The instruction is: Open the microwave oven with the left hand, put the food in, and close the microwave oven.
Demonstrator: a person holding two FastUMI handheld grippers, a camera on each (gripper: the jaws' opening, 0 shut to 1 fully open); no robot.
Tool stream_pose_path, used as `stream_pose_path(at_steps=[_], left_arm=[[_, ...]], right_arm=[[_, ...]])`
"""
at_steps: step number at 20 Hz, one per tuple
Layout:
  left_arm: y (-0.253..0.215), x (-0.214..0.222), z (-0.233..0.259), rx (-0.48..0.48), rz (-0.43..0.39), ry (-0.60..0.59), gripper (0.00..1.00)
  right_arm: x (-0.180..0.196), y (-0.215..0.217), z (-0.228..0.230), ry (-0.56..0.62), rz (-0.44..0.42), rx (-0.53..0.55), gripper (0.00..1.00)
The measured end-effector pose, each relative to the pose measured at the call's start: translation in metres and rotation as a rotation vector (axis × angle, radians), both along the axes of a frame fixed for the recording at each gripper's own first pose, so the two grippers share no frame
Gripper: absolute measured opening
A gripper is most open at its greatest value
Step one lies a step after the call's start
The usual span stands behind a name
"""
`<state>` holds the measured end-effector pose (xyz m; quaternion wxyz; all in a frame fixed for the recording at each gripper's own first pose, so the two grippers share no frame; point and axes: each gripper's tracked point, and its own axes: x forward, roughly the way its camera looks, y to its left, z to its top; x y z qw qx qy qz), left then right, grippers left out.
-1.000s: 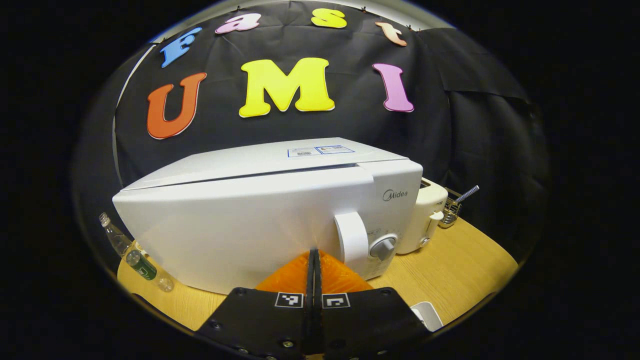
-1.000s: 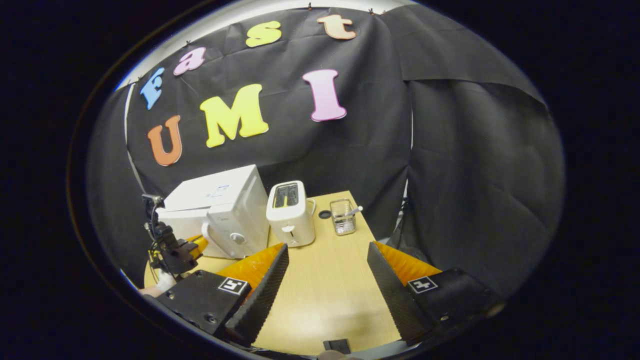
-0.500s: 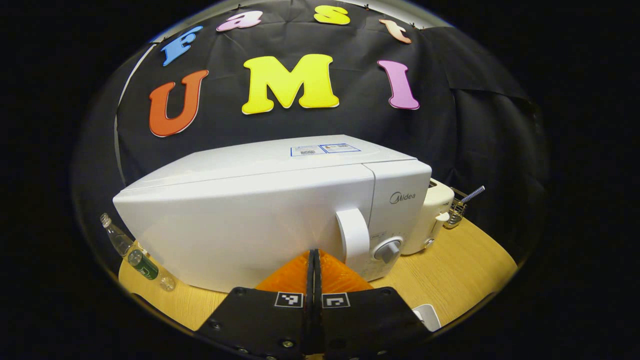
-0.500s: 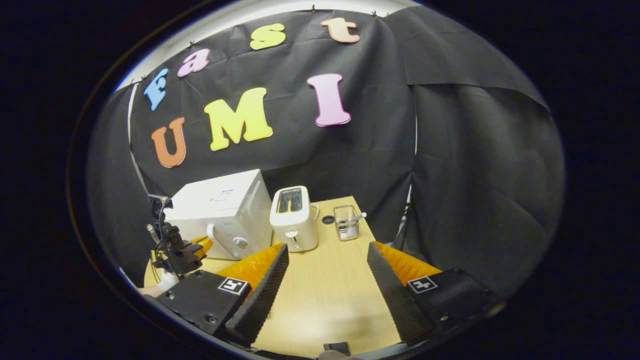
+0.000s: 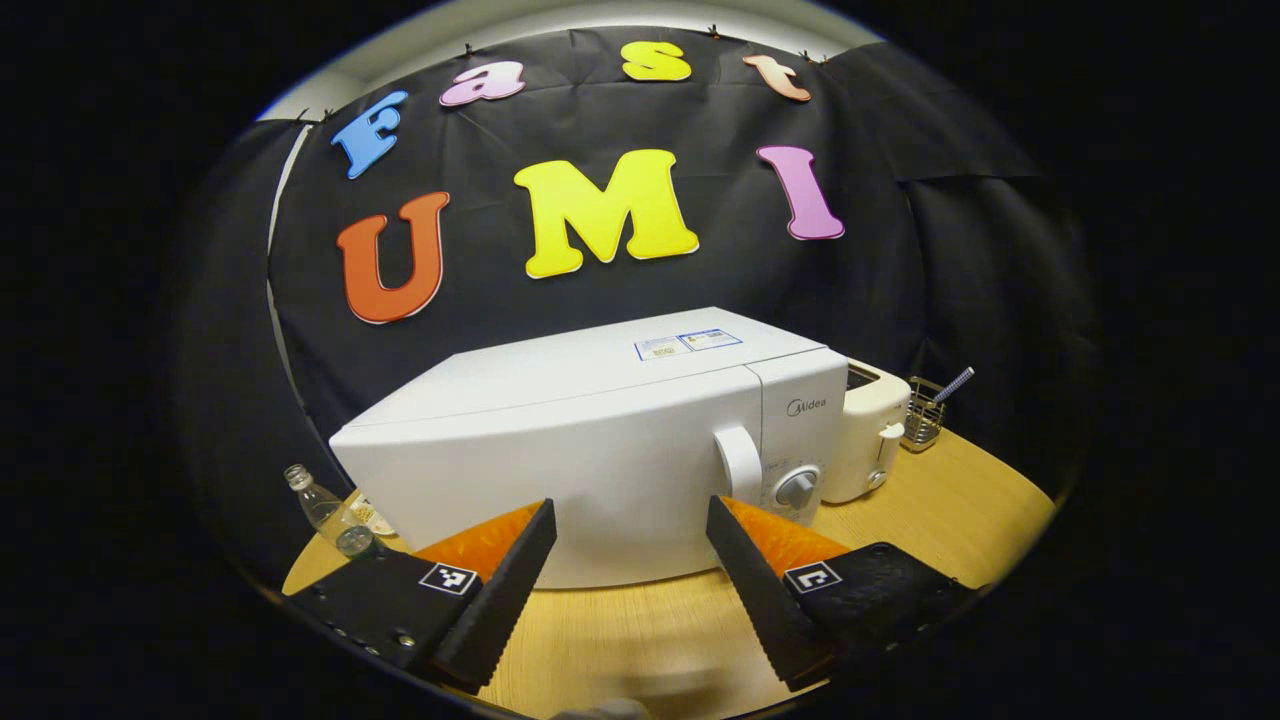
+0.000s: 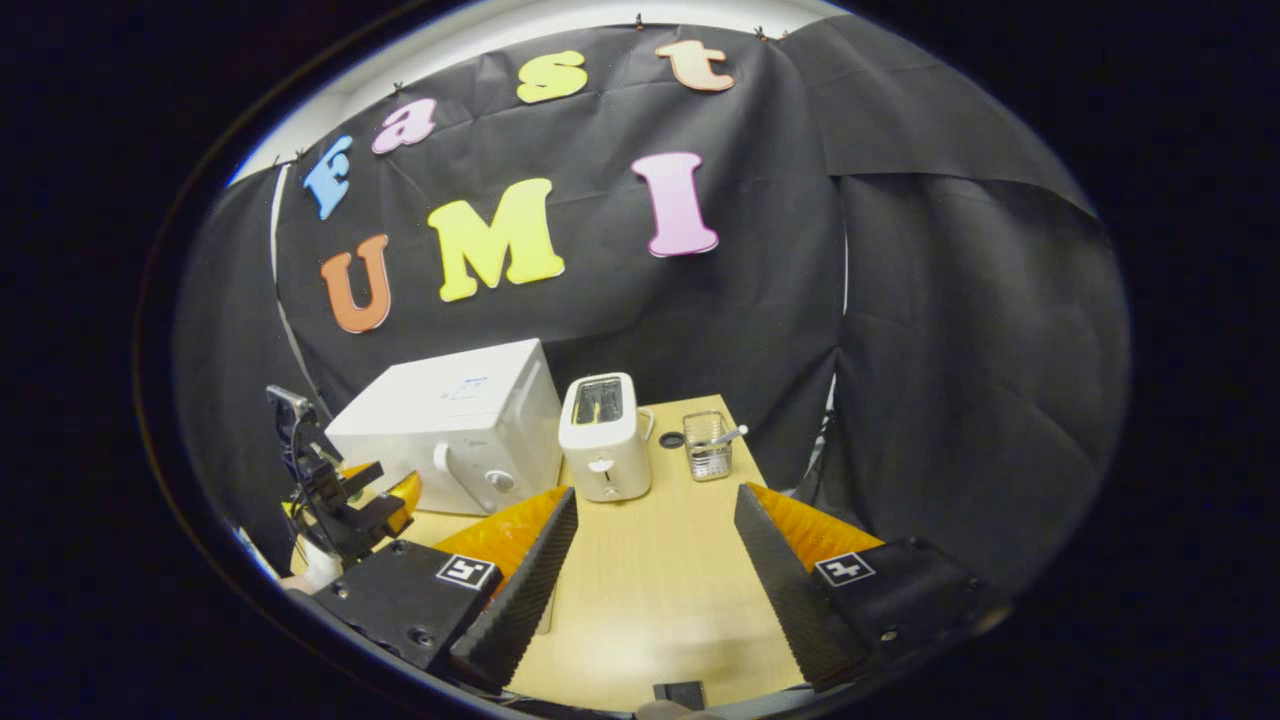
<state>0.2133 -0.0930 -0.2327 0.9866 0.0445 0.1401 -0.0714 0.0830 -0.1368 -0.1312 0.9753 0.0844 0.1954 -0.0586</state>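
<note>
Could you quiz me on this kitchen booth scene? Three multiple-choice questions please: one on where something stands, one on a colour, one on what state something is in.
1. Where does the cream two-slot toaster stand?
A. On top of the microwave
B. Beside the white box-shaped microwave oven, on its dial side
C. On the floor

2. What colour is the wooden table top?
A. Light tan
B. Dark blue
C. Red

3. How is the microwave's door?
A. Wide open
B. Removed
C. Shut

Answers:
1 B: both views show the toaster next to the microwave's dial end.
2 A: the bare wood is pale tan.
3 C: the door lies flush with the front, and the open left gripper sits before it without touching.
</note>
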Motion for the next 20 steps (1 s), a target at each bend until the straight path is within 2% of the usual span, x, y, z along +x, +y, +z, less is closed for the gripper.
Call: stream_pose_path(at_steps=[3, 6, 10, 15, 17, 18, 19, 20], left_arm=[[0.009, -0.02, 0.014, -0.01, 0.02, -0.011, 0.96], [0.016, -0.048, 0.043, -0.021, 0.016, -0.048, 0.96], [0.033, -0.095, 0.087, -0.048, -0.007, -0.095, 0.95], [0.077, -0.156, 0.142, -0.105, -0.002, -0.122, 0.95], [0.102, -0.175, 0.157, -0.116, 0.028, -0.124, 0.95], [0.115, -0.185, 0.162, -0.123, 0.049, -0.118, 1.0], [0.124, -0.194, 0.17, -0.138, 0.061, -0.111, 0.95], [0.134, -0.202, 0.178, -0.152, 0.071, -0.123, 0.95]], right_arm=[[-0.006, 0.012, 0.002, -0.011, 0.013, -0.004, 1.0], [-0.014, 0.026, 0.005, -0.038, 0.014, -0.06, 1.0], [-0.032, 0.068, 0.015, -0.071, 0.026, -0.082, 1.0], [-0.061, 0.126, 0.045, -0.155, 0.043, -0.112, 1.0], [-0.07, 0.145, 0.056, -0.188, 0.046, -0.118, 1.0], [-0.074, 0.156, 0.059, -0.2, 0.049, -0.116, 1.0], [-0.079, 0.163, 0.064, -0.216, 0.049, -0.113, 1.0], [-0.084, 0.169, 0.071, -0.236, 0.045, -0.114, 0.91]])
